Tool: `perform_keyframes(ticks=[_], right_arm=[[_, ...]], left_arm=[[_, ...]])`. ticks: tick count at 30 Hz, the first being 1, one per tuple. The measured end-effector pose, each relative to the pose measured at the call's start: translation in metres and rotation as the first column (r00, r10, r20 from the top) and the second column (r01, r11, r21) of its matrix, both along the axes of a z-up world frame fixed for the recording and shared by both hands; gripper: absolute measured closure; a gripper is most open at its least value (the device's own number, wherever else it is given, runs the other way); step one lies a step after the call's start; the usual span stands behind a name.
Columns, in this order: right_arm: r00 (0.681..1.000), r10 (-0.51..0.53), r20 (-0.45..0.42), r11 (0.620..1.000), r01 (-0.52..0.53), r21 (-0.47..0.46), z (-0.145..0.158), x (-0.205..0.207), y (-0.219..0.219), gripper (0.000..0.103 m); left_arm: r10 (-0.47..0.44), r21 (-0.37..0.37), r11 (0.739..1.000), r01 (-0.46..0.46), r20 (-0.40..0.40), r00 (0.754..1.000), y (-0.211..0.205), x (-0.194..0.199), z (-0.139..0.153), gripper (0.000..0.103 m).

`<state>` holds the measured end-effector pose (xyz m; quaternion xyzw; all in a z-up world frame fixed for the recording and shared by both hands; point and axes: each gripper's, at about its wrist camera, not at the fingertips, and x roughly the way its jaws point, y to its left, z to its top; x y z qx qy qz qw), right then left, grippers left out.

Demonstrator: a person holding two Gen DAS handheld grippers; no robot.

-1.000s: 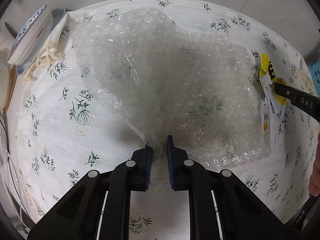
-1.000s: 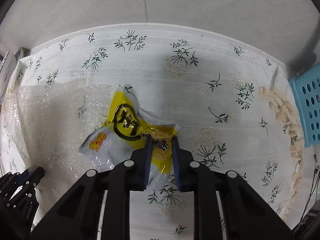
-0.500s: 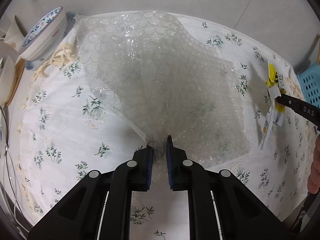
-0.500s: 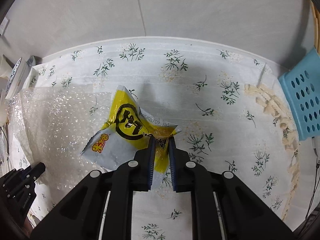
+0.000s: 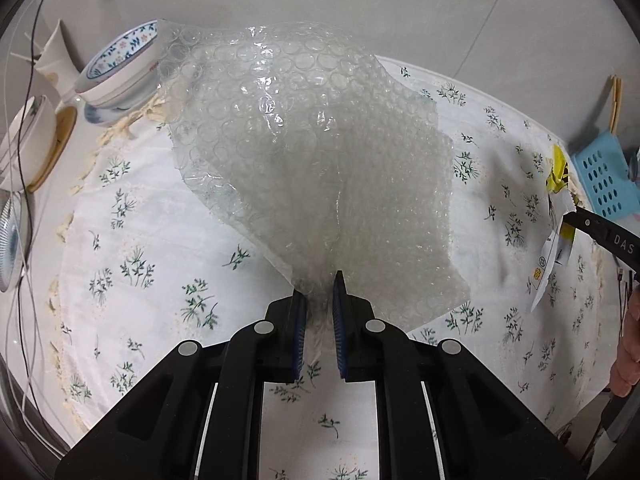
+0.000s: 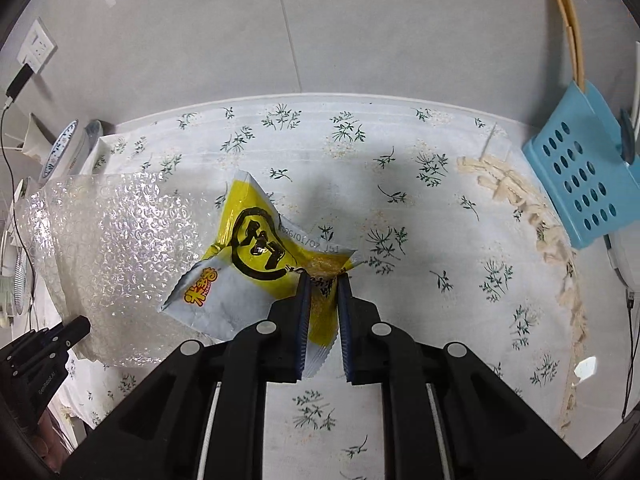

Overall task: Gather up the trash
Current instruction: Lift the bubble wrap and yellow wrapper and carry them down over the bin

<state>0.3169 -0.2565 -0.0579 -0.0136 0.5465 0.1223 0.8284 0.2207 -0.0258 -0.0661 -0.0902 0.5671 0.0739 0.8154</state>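
Wrap [image 5: 312,168] light, floppy, pinched at lower edge by left tongs [image 5: 320,296]. Packet [image 6: 260,264] crinkly, slippery; right tongs [image 6: 323,292] clamp its right corner.

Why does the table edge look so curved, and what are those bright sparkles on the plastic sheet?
Both wrist views use fisheye lenses, which bow the tablecloth and darken the corners. In the right wrist view, the bubble wrap glints with glare from room light; in the left wrist view it hazes the floral print behind it.

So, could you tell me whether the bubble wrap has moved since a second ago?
Yes. The bubble wrap, pinched in the left gripper, has lifted off the tablecloth.
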Motion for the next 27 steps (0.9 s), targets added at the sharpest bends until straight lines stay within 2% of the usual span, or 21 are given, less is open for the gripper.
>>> perform_keyframes(ticks=[12, 27], right_arm=[[0.998, 0.038, 0.058, 0.999, -0.039, 0.015, 0.027, -0.057, 0.003, 0.091], [0.994, 0.064, 0.090, 0.998, -0.065, 0.014, 0.038, -0.134, 0.007, 0.091]], left_arm=[[-0.007, 0.005, 1.000, 0.007, 0.055, 0.998, 0.009, -0.046, 0.027, 0.092], [-0.036, -0.007, 0.999, 0.036, 0.079, 0.996, 0.010, -0.108, 0.031, 0.092]])
